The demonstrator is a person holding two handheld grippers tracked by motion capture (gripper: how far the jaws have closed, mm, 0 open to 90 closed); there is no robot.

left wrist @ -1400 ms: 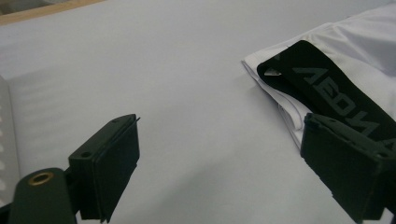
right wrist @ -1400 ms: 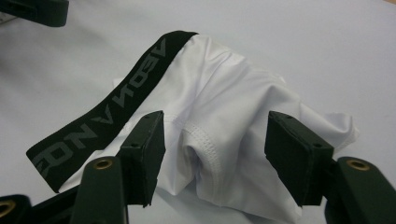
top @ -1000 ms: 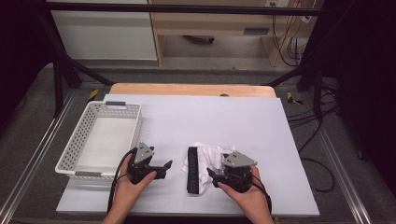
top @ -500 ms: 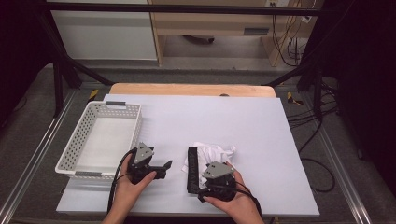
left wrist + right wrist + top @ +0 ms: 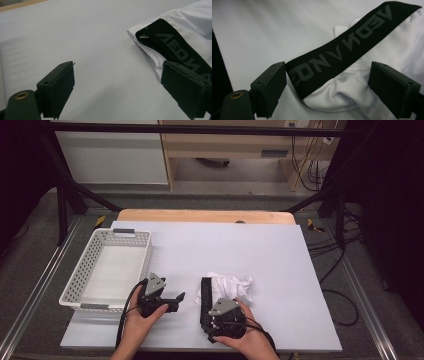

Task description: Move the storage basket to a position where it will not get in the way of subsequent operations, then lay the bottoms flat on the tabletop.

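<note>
- White knit cloth with a black elastic waistband (image 5: 342,47): the garment (image 5: 227,287) lies crumpled on the bench (image 5: 280,255), directly under and just ahead of the right tool (image 5: 207,307).
- Soft and light by the look of it; it should fold and bunch freely and will not hold a shape when lifted.
- Right tool: its jaws have just been opening and stand wide, one on each side of the near end of the waistband, with band and white cloth between them. The pads do not press on anything yet.
- Left tool (image 5: 177,299): jaws wide apart and empty, over bare bench to the left of the garment; the waistband's far end (image 5: 175,50) sits just beyond its right-hand jaw.
- Best hold is probably the waistband: thicker, less slippery than the thin cloth, and it carries the whole piece.
- Pinching loose white cloth alone may let it slide out or drag unevenly.
- White basket (image 5: 107,267) stands beyond the left tool, apart from the garment.
</note>
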